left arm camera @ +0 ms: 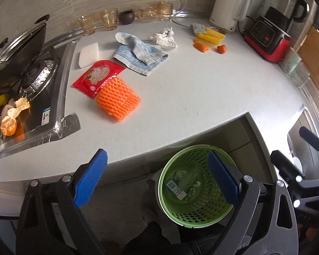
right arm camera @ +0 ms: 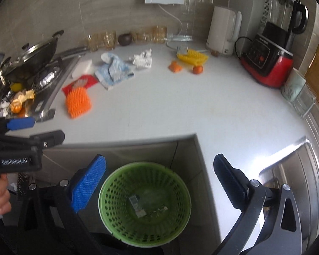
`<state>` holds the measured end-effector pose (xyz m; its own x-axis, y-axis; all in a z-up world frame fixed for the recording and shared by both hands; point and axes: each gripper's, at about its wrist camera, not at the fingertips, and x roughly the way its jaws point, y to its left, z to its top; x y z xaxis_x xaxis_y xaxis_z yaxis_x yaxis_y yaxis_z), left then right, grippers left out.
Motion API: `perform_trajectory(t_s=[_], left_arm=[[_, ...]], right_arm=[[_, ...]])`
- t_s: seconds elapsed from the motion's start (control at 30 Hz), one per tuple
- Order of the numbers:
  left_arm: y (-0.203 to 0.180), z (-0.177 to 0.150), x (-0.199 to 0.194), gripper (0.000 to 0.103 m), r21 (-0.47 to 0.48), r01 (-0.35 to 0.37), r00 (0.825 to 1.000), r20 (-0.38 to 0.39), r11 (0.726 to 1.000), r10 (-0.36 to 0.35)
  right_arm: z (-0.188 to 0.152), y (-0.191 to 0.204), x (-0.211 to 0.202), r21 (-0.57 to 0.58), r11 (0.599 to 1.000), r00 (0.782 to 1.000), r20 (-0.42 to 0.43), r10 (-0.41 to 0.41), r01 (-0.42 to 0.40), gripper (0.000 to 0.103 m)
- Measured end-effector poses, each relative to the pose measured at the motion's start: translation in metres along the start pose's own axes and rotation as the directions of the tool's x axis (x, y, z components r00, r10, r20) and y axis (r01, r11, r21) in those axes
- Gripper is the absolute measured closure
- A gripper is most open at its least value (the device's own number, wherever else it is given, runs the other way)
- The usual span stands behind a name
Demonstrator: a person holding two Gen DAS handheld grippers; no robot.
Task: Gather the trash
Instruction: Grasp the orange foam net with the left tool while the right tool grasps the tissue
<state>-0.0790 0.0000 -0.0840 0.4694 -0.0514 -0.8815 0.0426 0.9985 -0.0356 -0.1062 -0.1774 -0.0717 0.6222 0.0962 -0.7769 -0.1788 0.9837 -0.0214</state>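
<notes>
A green perforated bin (left arm camera: 194,188) (right arm camera: 144,204) stands on the floor below the counter edge, with a small carton and clear wrapper inside. On the white counter (left arm camera: 191,89) lie an orange foam net (left arm camera: 118,99) (right arm camera: 78,102), a red packet (left arm camera: 97,77) (right arm camera: 79,84), crumpled white paper (left arm camera: 164,37) (right arm camera: 143,59), a yellow foam net (left arm camera: 211,35) (right arm camera: 192,57) and carrot pieces (left arm camera: 201,46) (right arm camera: 175,66). My left gripper (left arm camera: 157,182) is open and empty over the bin's left side. My right gripper (right arm camera: 159,182) is open and empty above the bin.
A blue cloth (left arm camera: 141,53) and white sponge (left arm camera: 89,54) lie mid-counter. A wok (left arm camera: 17,48) sits on the stove at left, orange peels (left arm camera: 12,114) beside it. Glasses (left arm camera: 109,19), a kettle (left arm camera: 228,8) and a blender (left arm camera: 274,27) line the back and right.
</notes>
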Motion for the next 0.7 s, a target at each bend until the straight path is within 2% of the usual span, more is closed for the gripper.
perform_trajectory(t_s=[0.2,0.43,0.6,0.7], left_arm=[[0.001,0.011,0.004,0.012,-0.059,-0.016,1.0,0.012,0.998,0.017],[0.012,0.026,0.017,0.012,-0.173,-0.046,0.998,0.024,0.984,0.051],[0.026,0.039,0.034,0.012,-0.301,-0.065,0.997,0.019,0.952,0.074],[0.034,0.051,0.049,0.012,-0.359,-0.114,0.991,0.019,0.926,0.129]], right_arm=[[0.019,-0.013,0.007,-0.007,1.0,0.999,0.021,0.025,-0.025,0.002],[0.041,-0.026,0.019,-0.028,0.997,0.997,0.04,0.066,-0.065,0.002],[0.057,-0.034,0.035,-0.05,0.994,0.994,0.042,0.1,-0.098,0.002],[0.063,-0.037,0.046,-0.061,0.99,0.991,0.035,0.126,-0.124,0.002]])
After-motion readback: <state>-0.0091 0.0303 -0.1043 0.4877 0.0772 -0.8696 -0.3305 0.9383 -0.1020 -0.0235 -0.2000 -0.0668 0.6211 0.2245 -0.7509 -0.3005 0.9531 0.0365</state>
